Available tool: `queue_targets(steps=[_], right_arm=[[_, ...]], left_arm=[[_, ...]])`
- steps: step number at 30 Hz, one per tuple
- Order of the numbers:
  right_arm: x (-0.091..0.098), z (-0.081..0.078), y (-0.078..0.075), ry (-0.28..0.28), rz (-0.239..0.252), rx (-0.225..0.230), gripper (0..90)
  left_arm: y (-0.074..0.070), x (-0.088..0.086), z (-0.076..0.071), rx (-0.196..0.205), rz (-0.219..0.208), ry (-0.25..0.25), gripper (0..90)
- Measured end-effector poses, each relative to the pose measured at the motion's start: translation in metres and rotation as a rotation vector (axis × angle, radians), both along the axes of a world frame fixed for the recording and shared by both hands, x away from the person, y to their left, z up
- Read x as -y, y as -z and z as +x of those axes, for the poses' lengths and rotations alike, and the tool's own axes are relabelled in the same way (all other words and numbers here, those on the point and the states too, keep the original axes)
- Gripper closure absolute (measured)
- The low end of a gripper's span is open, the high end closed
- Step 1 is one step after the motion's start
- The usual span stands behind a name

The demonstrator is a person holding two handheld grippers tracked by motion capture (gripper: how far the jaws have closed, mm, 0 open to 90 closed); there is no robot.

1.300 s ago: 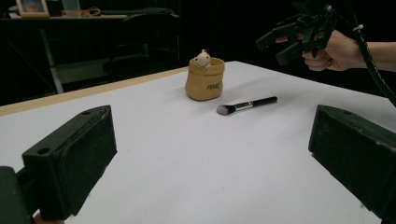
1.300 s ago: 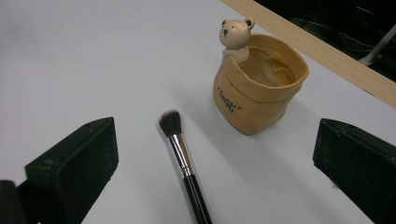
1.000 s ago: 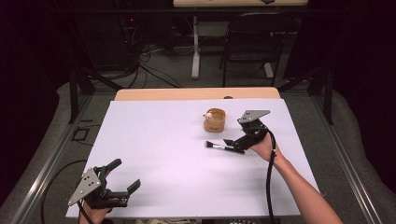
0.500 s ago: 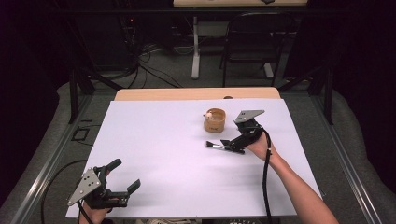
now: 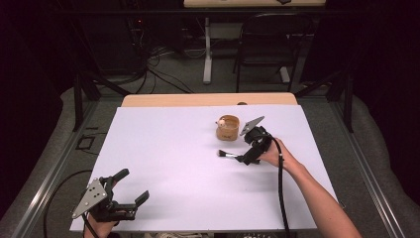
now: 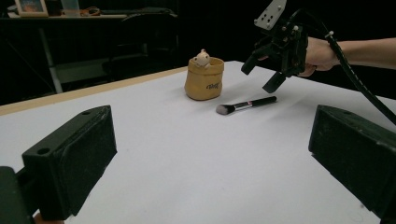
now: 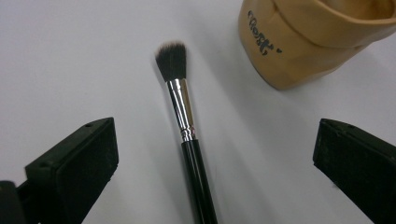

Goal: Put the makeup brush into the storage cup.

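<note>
Here is the right gripper (image 5: 247, 157), hanging over the handle end of the black-handled makeup brush with the silver ferrule and dark bristles (image 5: 227, 154), and its jaws stand wide apart with nothing between them. The right gripper view looks straight down between those jaws: the brush (image 7: 184, 126) lies flat on the white desk (image 5: 163, 148), handle running toward the gripper, bristles pointing away. Just beyond sits the small tan sack-shaped holder with a little figure peeking over its rim (image 5: 227, 128), upright and near the bristle end, not touching it.

So how far along is this? By my reading, barely started: the brush is ungrasped and the holder has no brush in it. The pick-up and, likely, a drop into that holder are all left to do.

Down at the near left corner, the left gripper (image 5: 132, 195) rests spread open and idle, well apart from the action.

Against the earlier picture, the right gripper has eased slightly lower and closer over the handle; brush, holder and left gripper sit exactly where they were.
</note>
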State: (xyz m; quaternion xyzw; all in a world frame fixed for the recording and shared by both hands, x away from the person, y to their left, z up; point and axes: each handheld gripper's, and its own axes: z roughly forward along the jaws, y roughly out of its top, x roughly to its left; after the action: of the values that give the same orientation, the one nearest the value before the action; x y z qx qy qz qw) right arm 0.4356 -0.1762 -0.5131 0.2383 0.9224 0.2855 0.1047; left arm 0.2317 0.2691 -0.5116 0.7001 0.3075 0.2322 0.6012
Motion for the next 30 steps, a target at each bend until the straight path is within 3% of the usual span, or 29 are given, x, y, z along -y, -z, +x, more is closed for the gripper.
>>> queue_targets(steps=[5,7,11,15,27,30], right_arm=[[-0.011,0.005,-0.003,-0.034,-0.111,-0.058,0.0],[-0.013,0.007,-0.002,-0.042,-0.122,-0.068,0.0],[-0.022,0.011,-0.003,-0.077,-0.200,-0.087,0.0],[-0.026,0.014,-0.001,-0.098,-0.259,-0.135,0.0],[-0.035,0.020,-0.005,-0.139,-0.366,-0.174,0.0],[-0.038,0.021,-0.004,-0.153,-0.387,-0.174,11.1]], left_arm=[[0.000,0.000,0.000,0.000,-0.001,0.000,0.7],[0.000,0.000,0.000,0.001,-0.001,0.000,0.7],[0.000,0.000,0.000,0.001,-0.002,0.000,0.7],[0.000,0.000,0.000,0.001,-0.003,0.001,0.7],[0.000,0.000,0.000,0.001,-0.002,0.003,0.7],[0.000,0.000,0.000,0.001,-0.002,0.003,0.7]])
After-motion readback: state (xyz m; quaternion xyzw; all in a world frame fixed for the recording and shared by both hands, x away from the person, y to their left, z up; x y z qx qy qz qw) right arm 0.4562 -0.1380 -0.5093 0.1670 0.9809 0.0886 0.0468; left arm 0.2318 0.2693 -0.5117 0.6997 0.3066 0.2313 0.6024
